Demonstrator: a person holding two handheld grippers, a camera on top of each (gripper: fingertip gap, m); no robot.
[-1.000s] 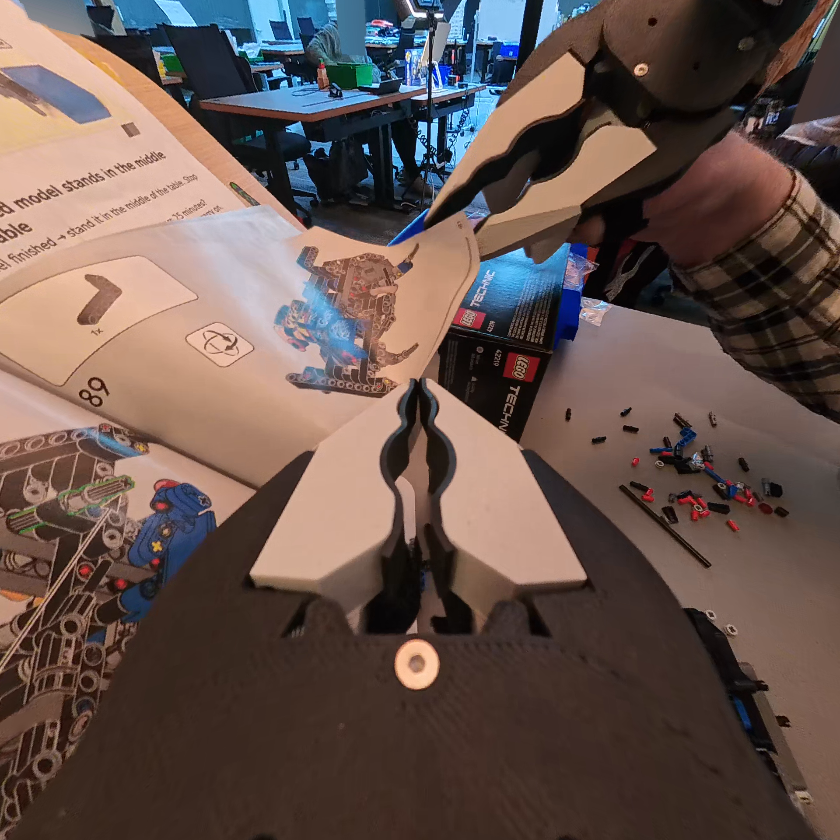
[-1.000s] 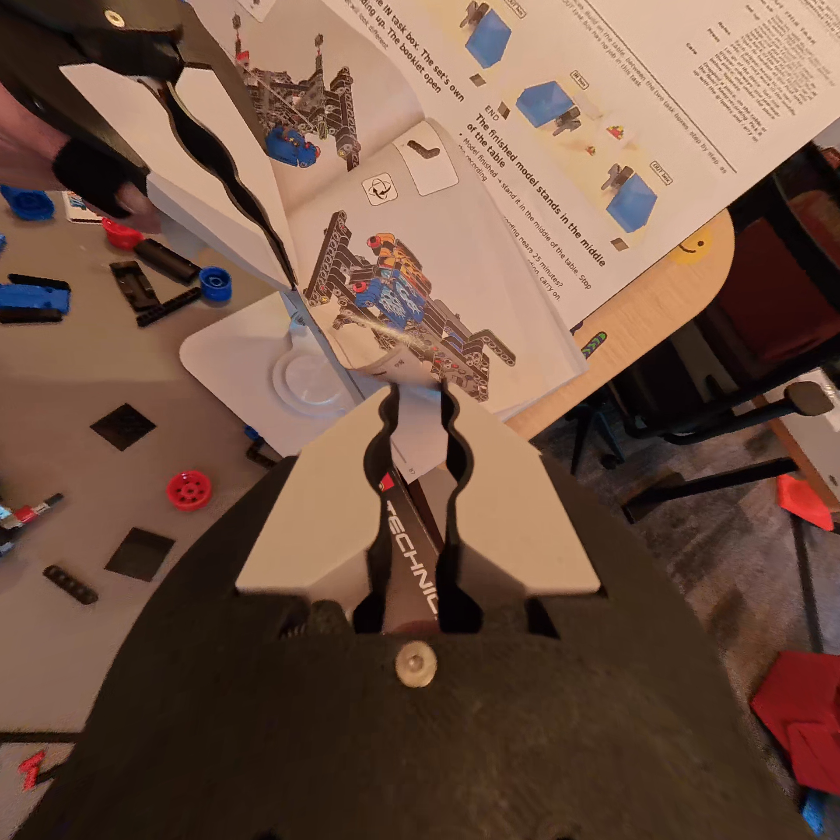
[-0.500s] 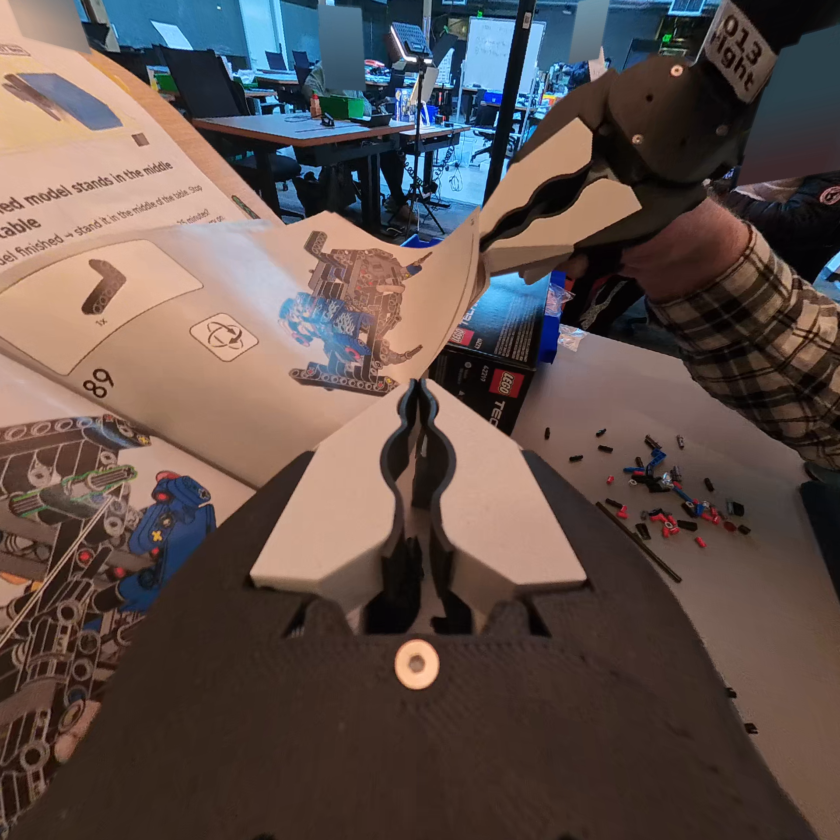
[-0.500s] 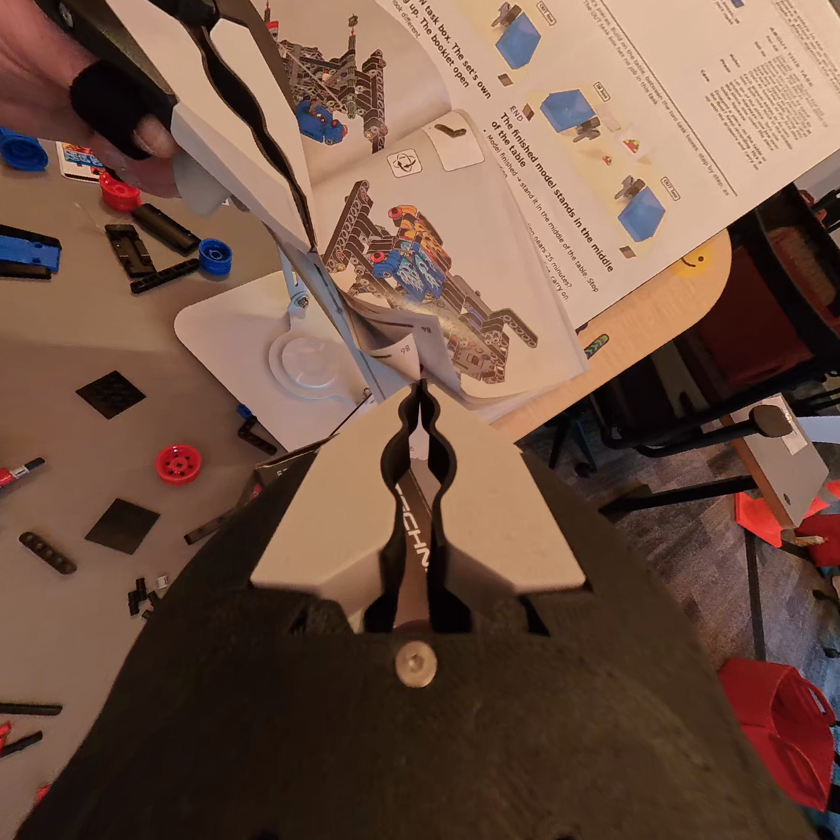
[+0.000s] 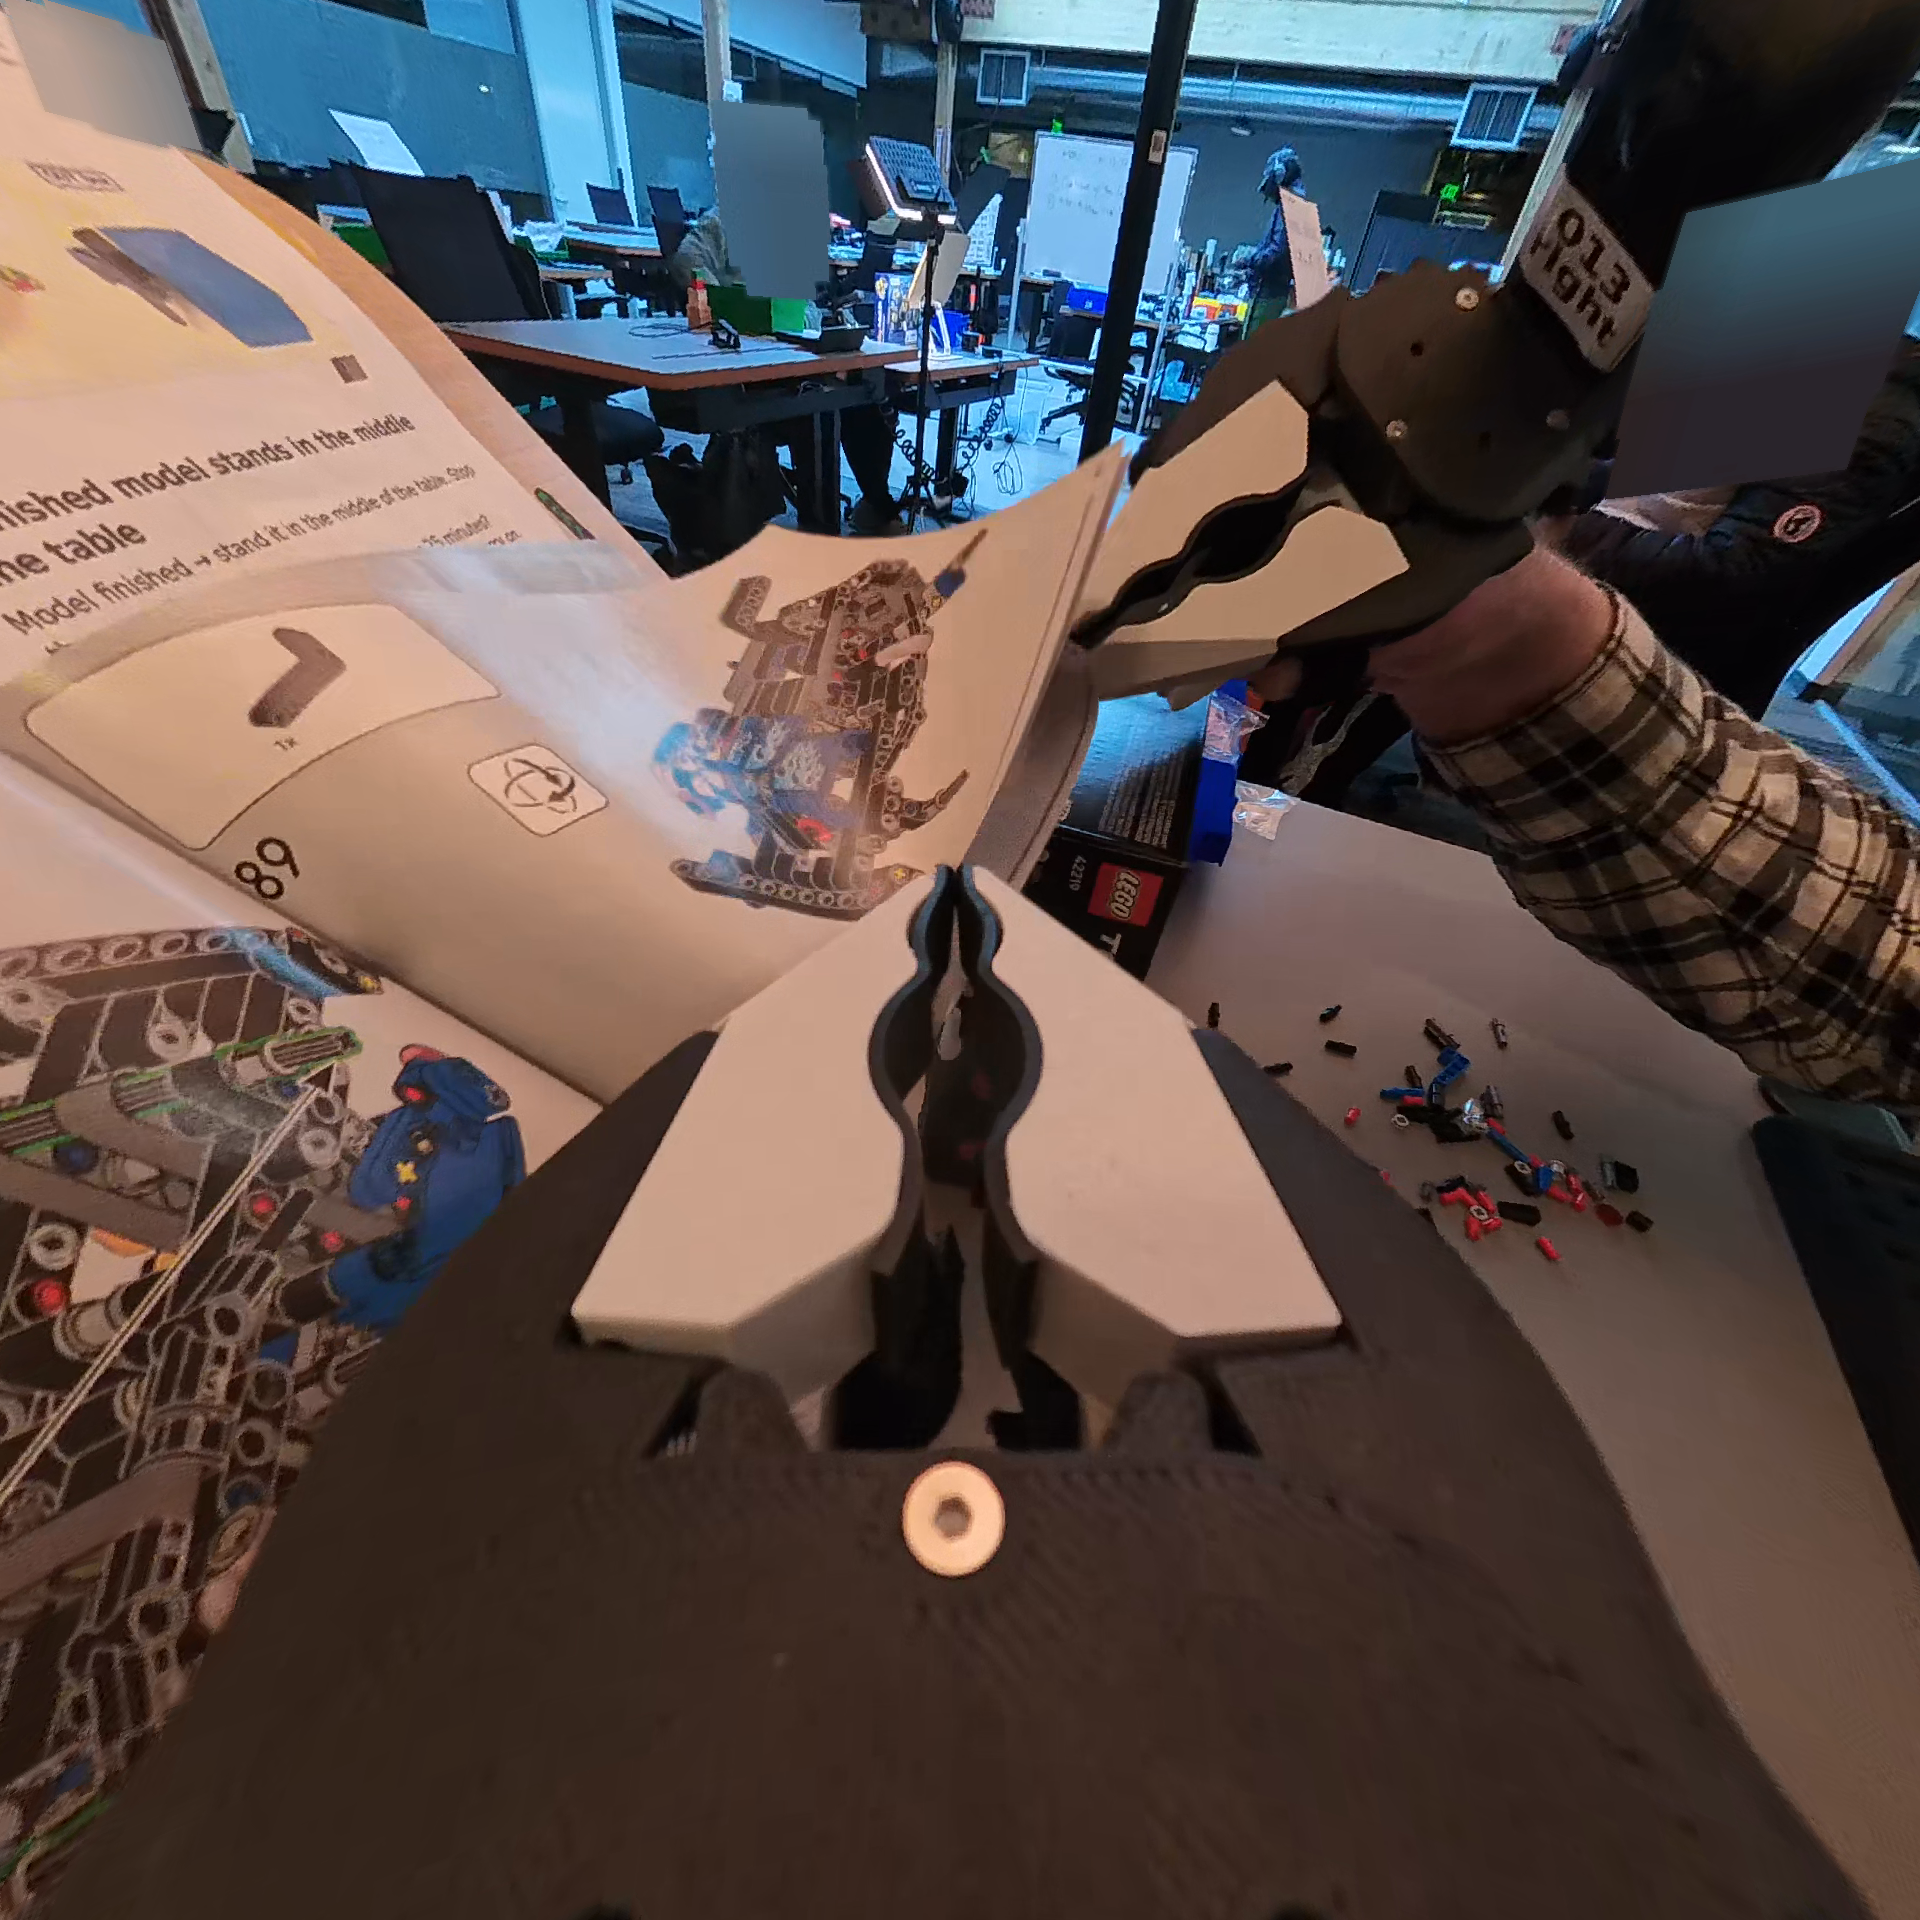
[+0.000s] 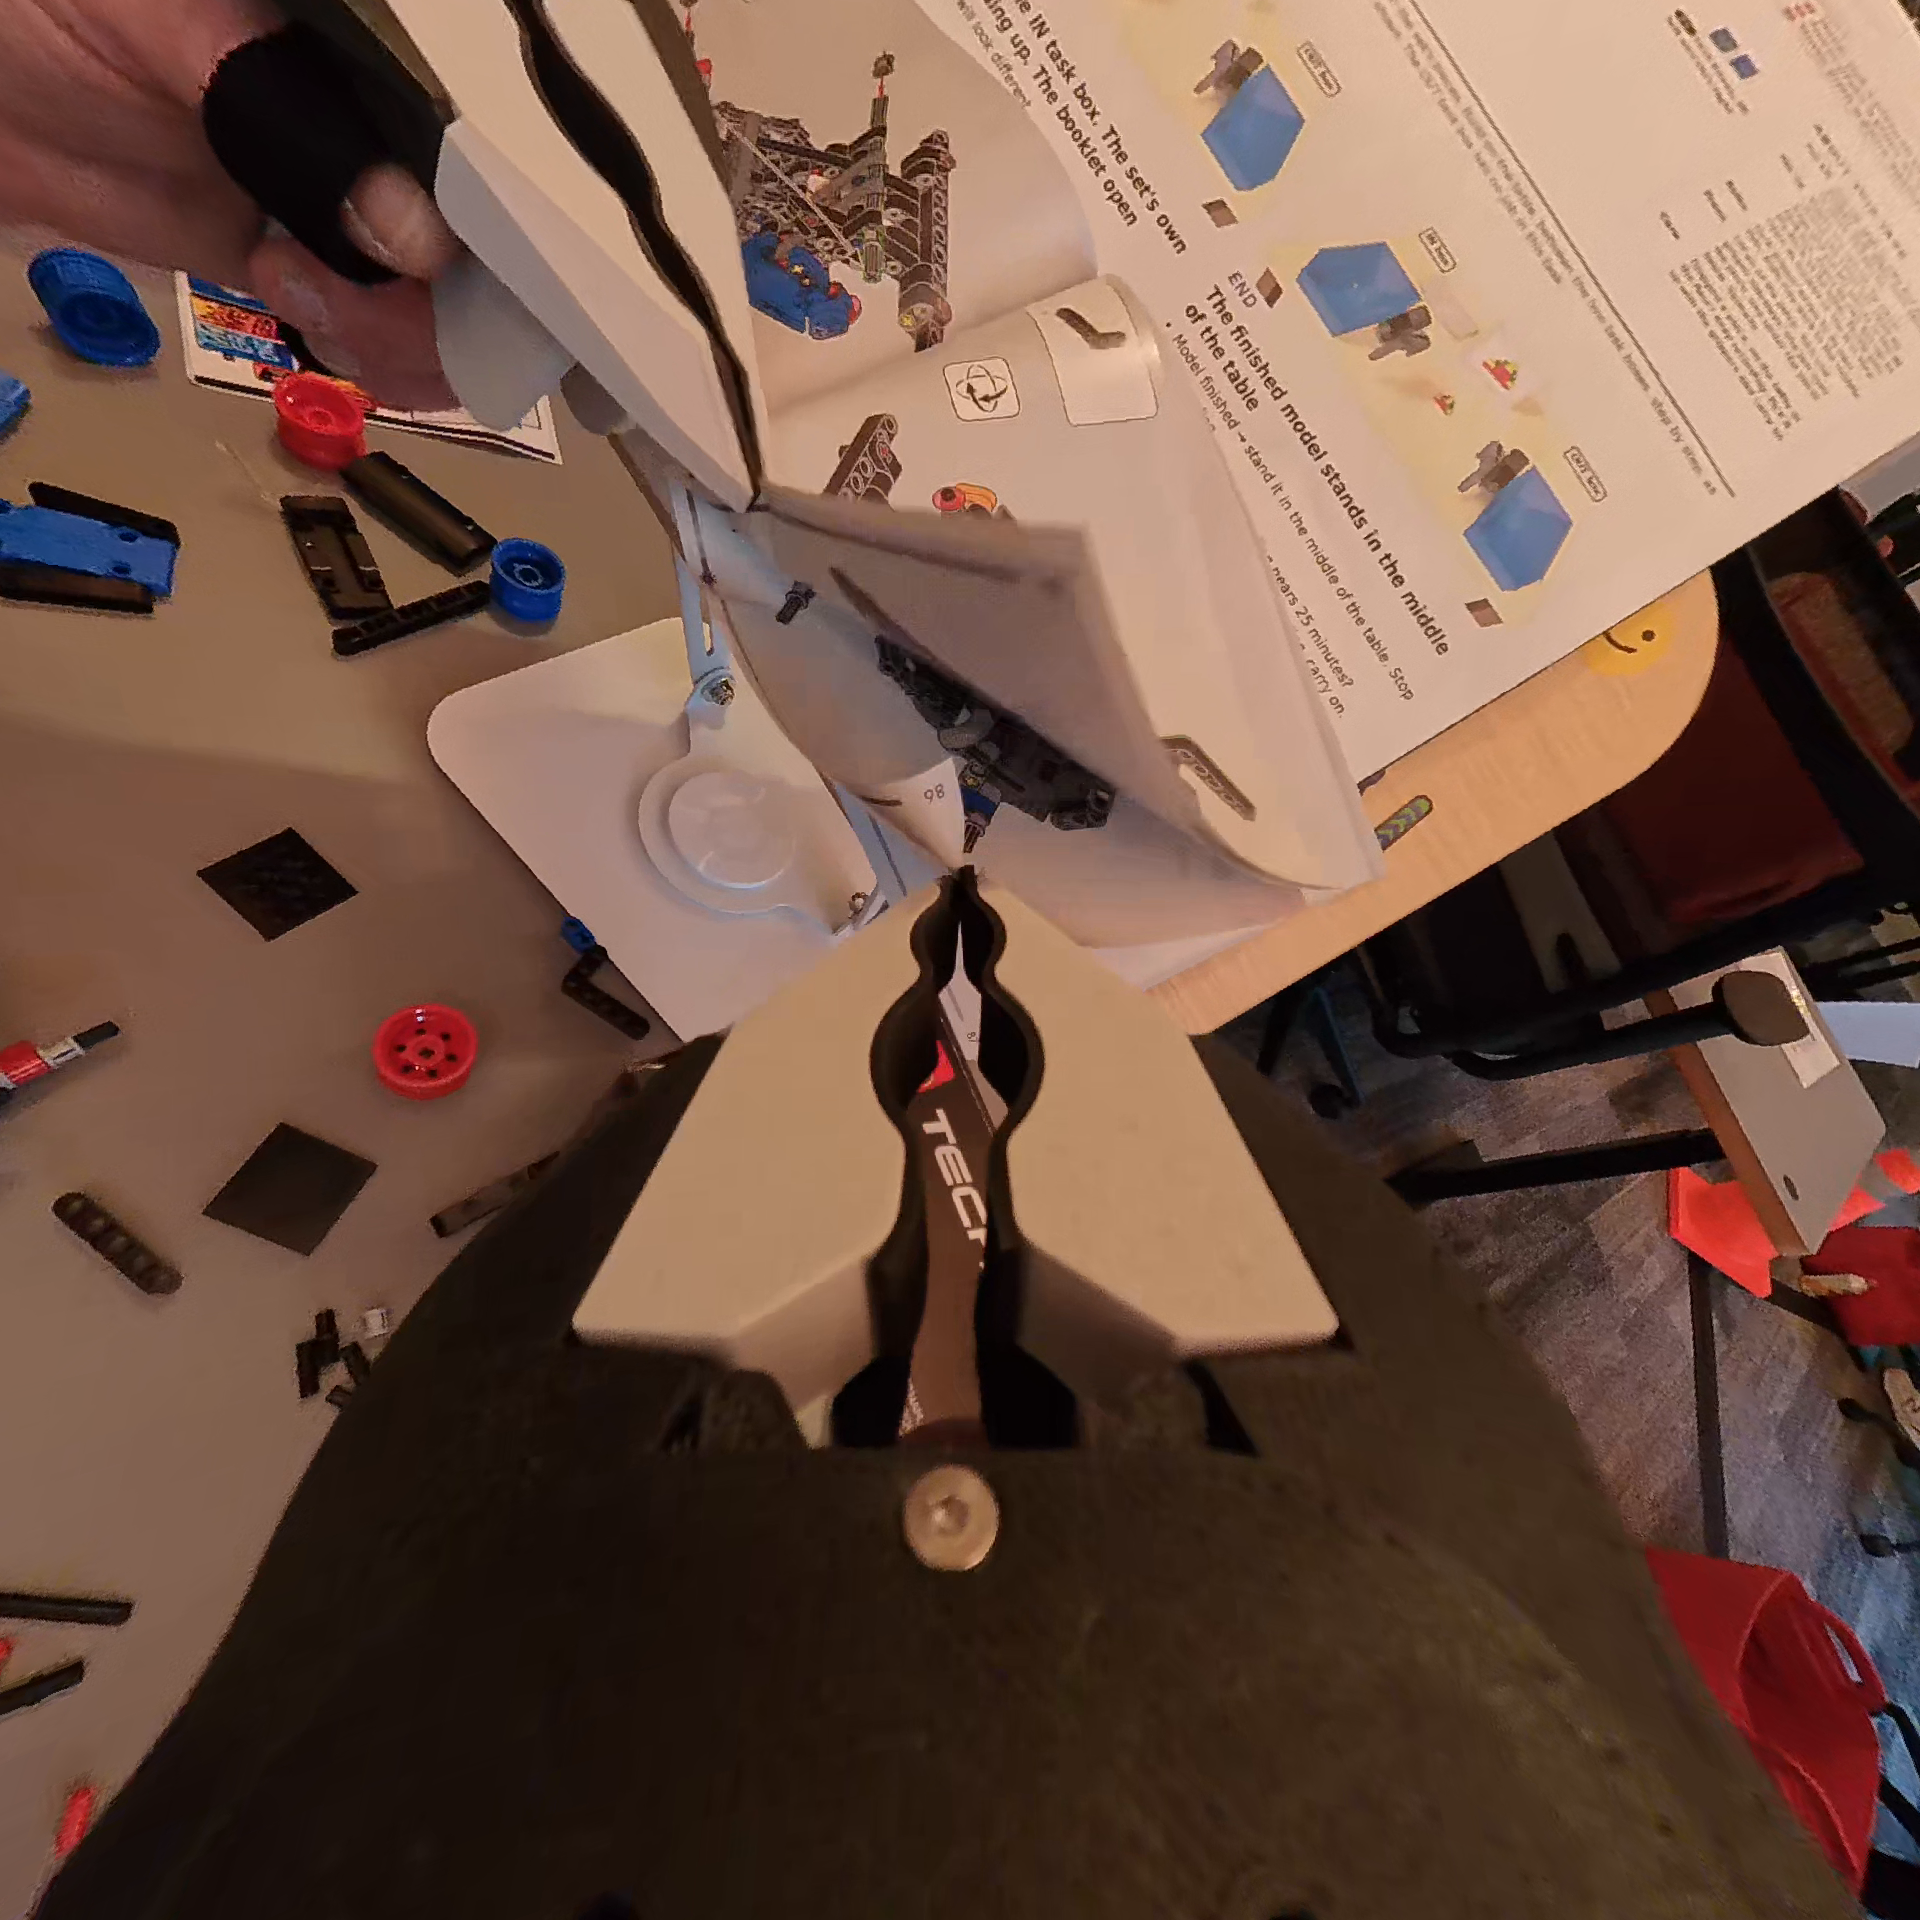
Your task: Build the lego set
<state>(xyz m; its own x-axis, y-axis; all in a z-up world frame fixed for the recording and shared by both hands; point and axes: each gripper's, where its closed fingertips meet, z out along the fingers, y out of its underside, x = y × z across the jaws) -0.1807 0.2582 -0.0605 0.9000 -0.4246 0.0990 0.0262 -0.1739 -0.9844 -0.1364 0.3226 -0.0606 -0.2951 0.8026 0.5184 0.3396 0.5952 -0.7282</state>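
Since a second ago, several pages of the instruction booklet (image 5: pixel 582 790) are lifted higher and fanned up by the right gripper (image 5: pixel 1081 623), whose jaws, previously parted, are now pinched onto the page corner. The left gripper (image 5: pixel 951 883) is kept with its jaws closed on the booklet's lower edge, at the spine.

A grey table (image 5: pixel 1558 1455) is seen bearing small black, red and blue lego pieces (image 5: pixel 1496 1153), with a black lego box (image 5: pixel 1122 873) just behind the booklet. Red wheels (image 6: pixel 426 1049) and blue wheels (image 6: pixel 527 579) are scattered apart on the table. Desks and chairs are visible in the room behind.

The right hand (image 5: pixel 1496 665), in a plaid sleeve (image 5: pixel 1704 894), is held raised above the table.
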